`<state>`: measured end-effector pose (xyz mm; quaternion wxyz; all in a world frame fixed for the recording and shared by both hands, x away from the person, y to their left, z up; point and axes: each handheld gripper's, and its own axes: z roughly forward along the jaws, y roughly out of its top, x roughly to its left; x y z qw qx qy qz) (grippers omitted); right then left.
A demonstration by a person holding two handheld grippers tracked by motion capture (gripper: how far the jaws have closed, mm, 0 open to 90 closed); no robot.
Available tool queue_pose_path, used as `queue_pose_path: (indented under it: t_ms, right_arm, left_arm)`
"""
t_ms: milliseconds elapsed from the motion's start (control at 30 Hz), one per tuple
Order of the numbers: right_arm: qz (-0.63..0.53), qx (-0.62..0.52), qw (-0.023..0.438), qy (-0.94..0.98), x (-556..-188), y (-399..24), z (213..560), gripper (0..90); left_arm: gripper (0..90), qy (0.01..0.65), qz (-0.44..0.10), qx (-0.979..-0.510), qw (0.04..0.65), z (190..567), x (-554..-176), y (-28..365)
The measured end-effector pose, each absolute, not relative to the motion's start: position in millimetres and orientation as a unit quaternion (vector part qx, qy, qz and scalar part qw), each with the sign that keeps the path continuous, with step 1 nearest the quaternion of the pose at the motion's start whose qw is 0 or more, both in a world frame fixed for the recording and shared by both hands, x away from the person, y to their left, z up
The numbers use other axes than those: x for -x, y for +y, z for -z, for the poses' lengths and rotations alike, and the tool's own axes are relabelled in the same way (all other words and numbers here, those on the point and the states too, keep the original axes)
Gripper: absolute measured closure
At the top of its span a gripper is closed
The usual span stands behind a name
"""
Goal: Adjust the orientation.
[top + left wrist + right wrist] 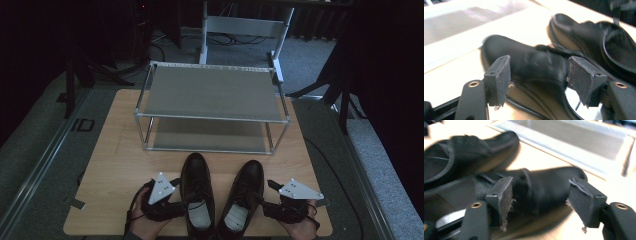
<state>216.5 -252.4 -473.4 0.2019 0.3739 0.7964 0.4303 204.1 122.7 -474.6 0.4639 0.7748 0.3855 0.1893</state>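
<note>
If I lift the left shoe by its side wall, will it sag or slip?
The left shoe looks like stiff leather, so it probably keeps its shape. Its smooth, shiny upper may slip between the jaws. Held at the open heel end, the long toe would likely dip.

The two-tier grey metal shoe rack [212, 92] stands at the far half of the light wooden table [115, 150], blocking passage there. Bare table lies left and right of the rack. Just before it, two black leather dress shoes [197, 187] sit side by side, a narrow gap between them.

You see a wood table [125, 150] on grey carpet [35, 150]. A white frame [245, 27] stands behind the table. Around the table the room is dark.
</note>
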Motion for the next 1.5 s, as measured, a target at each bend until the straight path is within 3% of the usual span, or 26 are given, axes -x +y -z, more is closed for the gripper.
queue_pose_path:
  t_ms: [133, 367, 700, 1000, 1133, 1300, 1500]
  right_arm:
    - [-0.419, -0.400, 0.200, 0.790, -216, -263, 480, 41.1]
    - [-0.369, -0.449, 0.177, 0.794, -218, -277, 512, 44.4]
    - [-0.342, -0.450, 0.132, 0.814, -210, -265, 541, 46.4]
    - [-0.337, -0.440, 0.130, 0.822, -227, -258, 543, 53.5]
    - [-0.336, -0.430, 0.135, 0.827, -240, -248, 541, 62.5]
    - [-0.335, -0.414, 0.127, 0.837, -250, -232, 541, 67.0]
    - [-0.337, -0.417, 0.123, 0.835, -252, -233, 541, 64.8]
  left_arm:
    - [42.2, 0.421, -0.195, -0.757, 0.460, 473, -210, 141]
    - [45.7, 0.457, -0.167, -0.779, 0.396, 519, -224, 150]
    - [50.4, 0.434, -0.132, -0.813, 0.366, 542, -218, 140]
    - [55.0, 0.427, -0.114, -0.818, 0.368, 549, -218, 130]
    - [61.1, 0.425, -0.114, -0.815, 0.376, 551, -217, 127]
    - [73.6, 0.415, -0.102, -0.815, 0.392, 552, -216, 114]
    - [85.4, 0.422, -0.090, -0.810, 0.398, 553, -214, 113]
